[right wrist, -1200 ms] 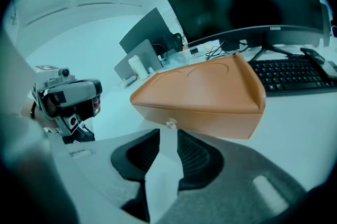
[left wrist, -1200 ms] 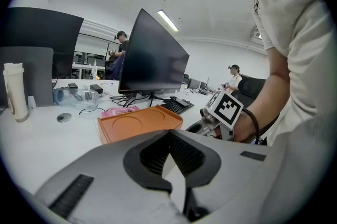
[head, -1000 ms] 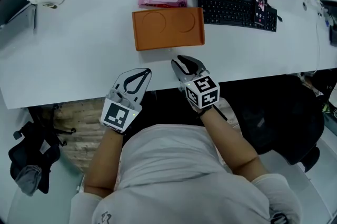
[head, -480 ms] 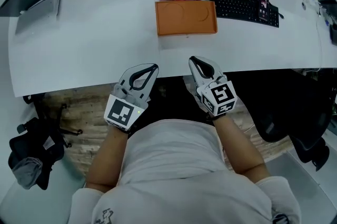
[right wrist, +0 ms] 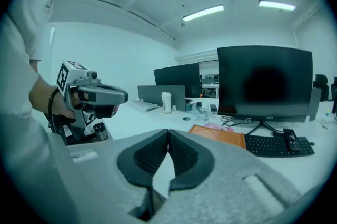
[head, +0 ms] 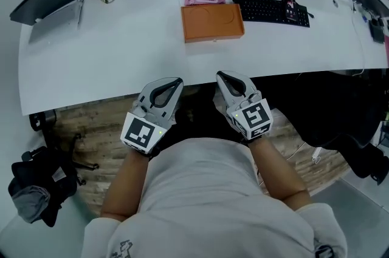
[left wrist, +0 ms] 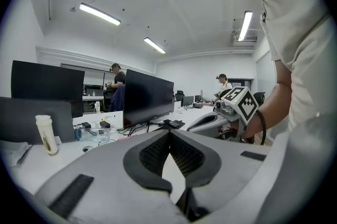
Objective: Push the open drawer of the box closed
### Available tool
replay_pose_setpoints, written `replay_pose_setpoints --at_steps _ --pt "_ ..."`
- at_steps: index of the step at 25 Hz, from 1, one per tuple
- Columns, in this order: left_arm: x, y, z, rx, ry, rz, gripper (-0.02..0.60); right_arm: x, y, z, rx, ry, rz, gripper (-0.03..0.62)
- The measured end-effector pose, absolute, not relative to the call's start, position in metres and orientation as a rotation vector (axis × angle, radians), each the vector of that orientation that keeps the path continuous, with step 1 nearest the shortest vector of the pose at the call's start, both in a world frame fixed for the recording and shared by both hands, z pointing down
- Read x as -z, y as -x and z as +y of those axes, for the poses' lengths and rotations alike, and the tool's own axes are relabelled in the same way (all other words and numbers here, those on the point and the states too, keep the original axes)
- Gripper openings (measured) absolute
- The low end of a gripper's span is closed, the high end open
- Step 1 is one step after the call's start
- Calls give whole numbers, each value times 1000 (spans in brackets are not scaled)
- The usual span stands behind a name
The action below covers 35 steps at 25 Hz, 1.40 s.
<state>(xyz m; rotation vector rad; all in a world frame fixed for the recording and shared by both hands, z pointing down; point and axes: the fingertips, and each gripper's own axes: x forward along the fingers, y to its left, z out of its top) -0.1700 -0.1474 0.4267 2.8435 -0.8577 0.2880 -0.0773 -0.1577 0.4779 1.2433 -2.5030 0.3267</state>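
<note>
Shut tip to tip on nothing, as seen in its own view: left gripper [head: 175, 82], low and left of centre in the head view. Likewise pinched together and empty, having just been closing: right gripper [head: 220, 75], just to its right. Both tips at the near edge of the white table [head: 91, 62], well apart from everything on it. Far beyond them, upper centre of the head view: orange box [head: 213, 22], its drawer impossible to judge from above. Shown from the side only in the right gripper view, as a low slab left of the keyboard [right wrist: 279, 145]. Out of the left gripper view altogether; there instead a white cup [left wrist: 46, 134] at lower left.
</note>
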Motion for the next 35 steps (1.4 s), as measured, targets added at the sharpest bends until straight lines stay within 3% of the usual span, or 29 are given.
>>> replay_pose_setpoints --at_steps 19,26,35 --pt "-297 217 -88 -86 -2918 -957 -2 -332 101 -106 -74 -1184 -2664 3" --pt "-276 219 -68 -38 -2945 -925 -2 -293 97 -82 -22 -1209 -2688 3" --pt "-288 200 -24 -72 -2932 -811 -2 -303 83 -37 -92 -1233 -2647 3"
